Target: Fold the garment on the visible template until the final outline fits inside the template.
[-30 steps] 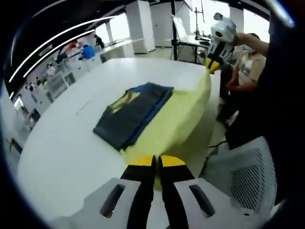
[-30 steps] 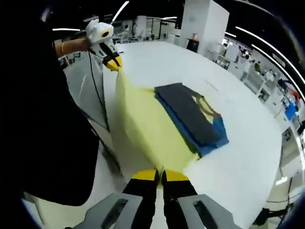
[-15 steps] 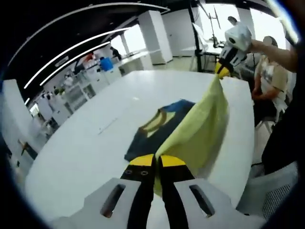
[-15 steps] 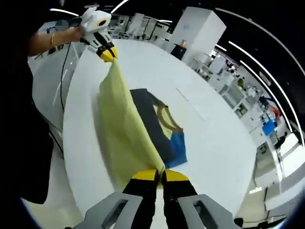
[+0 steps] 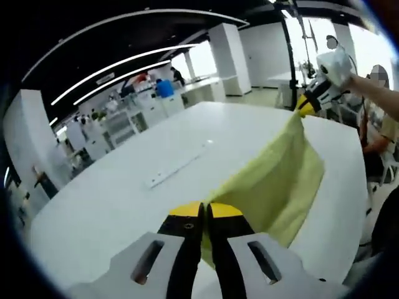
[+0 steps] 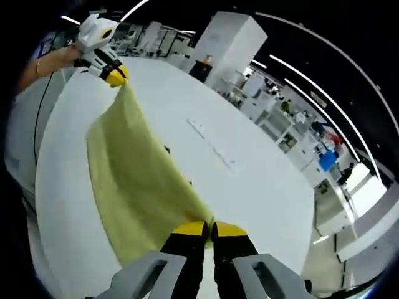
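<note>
Table [image 5: 112, 199]: bore one cloth [image 5: 274, 180], raised above its surface and stretched between two grippers. Left gripper [image 5: 204, 212]: at the cloth's near corner in the left gripper view; right gripper [image 5: 307, 106]: at the far corner, upper right. Strip [image 5: 177, 165]: lay on the table, left of the cloth. Counters [image 5: 187, 93] stood behind the table.

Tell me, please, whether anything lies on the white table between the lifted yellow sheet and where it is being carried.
Nothing visible does. Both the left hand-held gripper and the right hand-held gripper pinch the yellow sheet, and the white table past it looks bare.
</note>
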Demonstrator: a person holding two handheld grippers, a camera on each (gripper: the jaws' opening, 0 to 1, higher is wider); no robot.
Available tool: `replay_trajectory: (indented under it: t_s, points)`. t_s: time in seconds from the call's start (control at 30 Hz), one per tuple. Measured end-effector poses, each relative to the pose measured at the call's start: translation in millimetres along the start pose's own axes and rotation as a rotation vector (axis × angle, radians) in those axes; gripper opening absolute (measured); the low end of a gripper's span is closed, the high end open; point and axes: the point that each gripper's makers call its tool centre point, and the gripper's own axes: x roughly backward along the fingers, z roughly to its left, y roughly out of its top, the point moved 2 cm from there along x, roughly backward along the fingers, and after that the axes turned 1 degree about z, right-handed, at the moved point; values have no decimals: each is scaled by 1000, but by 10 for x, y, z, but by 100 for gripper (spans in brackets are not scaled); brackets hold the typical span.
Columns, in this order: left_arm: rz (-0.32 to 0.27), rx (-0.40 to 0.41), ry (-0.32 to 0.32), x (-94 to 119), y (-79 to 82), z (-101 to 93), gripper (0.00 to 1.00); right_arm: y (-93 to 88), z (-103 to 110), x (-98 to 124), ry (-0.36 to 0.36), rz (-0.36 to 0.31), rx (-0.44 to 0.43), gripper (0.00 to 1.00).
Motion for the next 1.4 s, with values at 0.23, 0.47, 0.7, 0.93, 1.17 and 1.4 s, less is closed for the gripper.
replay_trajectory:
  t_s: [0.23,0.47,0.7,0.93,1.17,1.4]
  points:
    - [45,-1,0,-383,-206,116,1,-124,-45,-389,0,42,-4,0]
    - [113,11,-11,-782,-513,168,1,-338,-1,-859,27,88,-29,0]
    - [164,29,-35,-1068,-775,172,2,-550,67,-1190,81,132,-77,2]
    - [154,40,-60,-1149,-908,239,12,-622,10,-1213,125,113,-150,14]
    - [140,34,-82,-1049,-996,307,26,-666,-52,-1195,117,101,-128,25]
    - [99,180,-18,-925,-1025,351,37,-627,-36,-1085,114,73,-349,33]
